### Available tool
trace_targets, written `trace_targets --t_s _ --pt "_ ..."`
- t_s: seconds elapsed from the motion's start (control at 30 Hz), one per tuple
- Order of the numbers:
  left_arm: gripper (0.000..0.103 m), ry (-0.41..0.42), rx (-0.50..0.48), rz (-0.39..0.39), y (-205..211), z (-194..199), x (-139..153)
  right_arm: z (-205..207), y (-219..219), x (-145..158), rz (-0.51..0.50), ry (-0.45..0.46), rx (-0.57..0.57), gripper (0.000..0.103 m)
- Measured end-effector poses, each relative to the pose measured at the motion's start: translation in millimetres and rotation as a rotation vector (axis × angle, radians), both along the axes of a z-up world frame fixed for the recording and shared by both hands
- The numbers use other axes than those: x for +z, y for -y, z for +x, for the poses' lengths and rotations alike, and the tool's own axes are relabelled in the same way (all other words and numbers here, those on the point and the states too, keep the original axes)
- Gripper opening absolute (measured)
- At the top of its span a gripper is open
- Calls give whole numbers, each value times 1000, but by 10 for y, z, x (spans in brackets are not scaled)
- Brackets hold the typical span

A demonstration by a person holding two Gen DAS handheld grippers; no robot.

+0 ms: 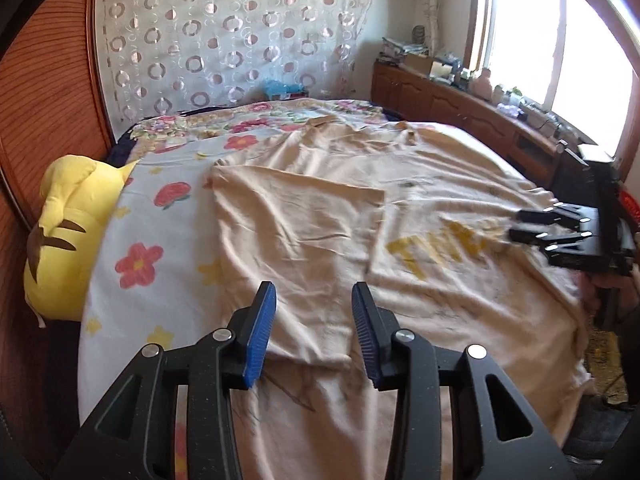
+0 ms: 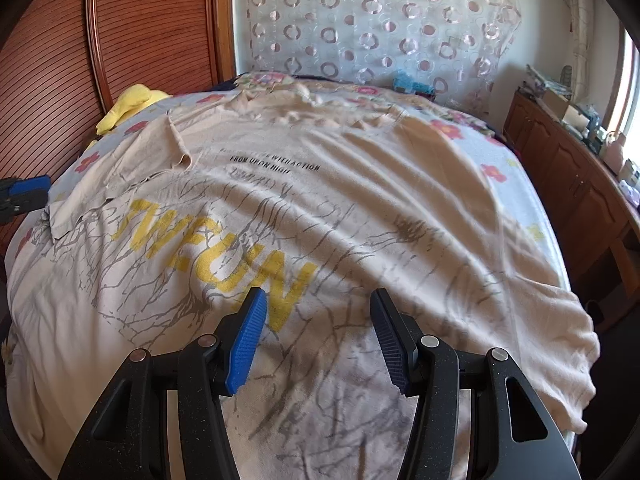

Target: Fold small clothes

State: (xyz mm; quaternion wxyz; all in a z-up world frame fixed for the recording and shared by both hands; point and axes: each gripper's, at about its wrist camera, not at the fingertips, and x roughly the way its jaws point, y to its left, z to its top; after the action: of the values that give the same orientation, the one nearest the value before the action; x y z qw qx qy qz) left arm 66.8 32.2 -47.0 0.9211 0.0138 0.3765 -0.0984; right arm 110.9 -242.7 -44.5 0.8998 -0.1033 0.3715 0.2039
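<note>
A beige T-shirt with yellow letters and a grey branch print lies spread on the bed. Its left side is folded inward as a flap. My left gripper is open and empty, just above the flap's near edge. My right gripper is open and empty above the shirt's lower front, below the yellow letters. The right gripper also shows in the left wrist view at the shirt's right side. The left gripper's blue pad shows in the right wrist view at the left edge.
The bed has a flowered sheet. A yellow plush toy lies at its left edge against a wooden wardrobe. A wooden cabinet with clutter runs along the right under a window. A patterned curtain hangs behind.
</note>
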Motion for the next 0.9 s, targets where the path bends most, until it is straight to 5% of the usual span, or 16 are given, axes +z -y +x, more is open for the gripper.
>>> trace_targets --t_s 0.2,0.5,0.9 --pt "40 -56 7 37 -57 276 -202 -154 596 186 54 68 -109 56" --pt "40 -95 23 68 -99 462 -338 11 1746 56 48 30 -354 56" --pt "41 -77 -5 53 -93 495 -342 280 2099 -134 163 -70 -419 56"
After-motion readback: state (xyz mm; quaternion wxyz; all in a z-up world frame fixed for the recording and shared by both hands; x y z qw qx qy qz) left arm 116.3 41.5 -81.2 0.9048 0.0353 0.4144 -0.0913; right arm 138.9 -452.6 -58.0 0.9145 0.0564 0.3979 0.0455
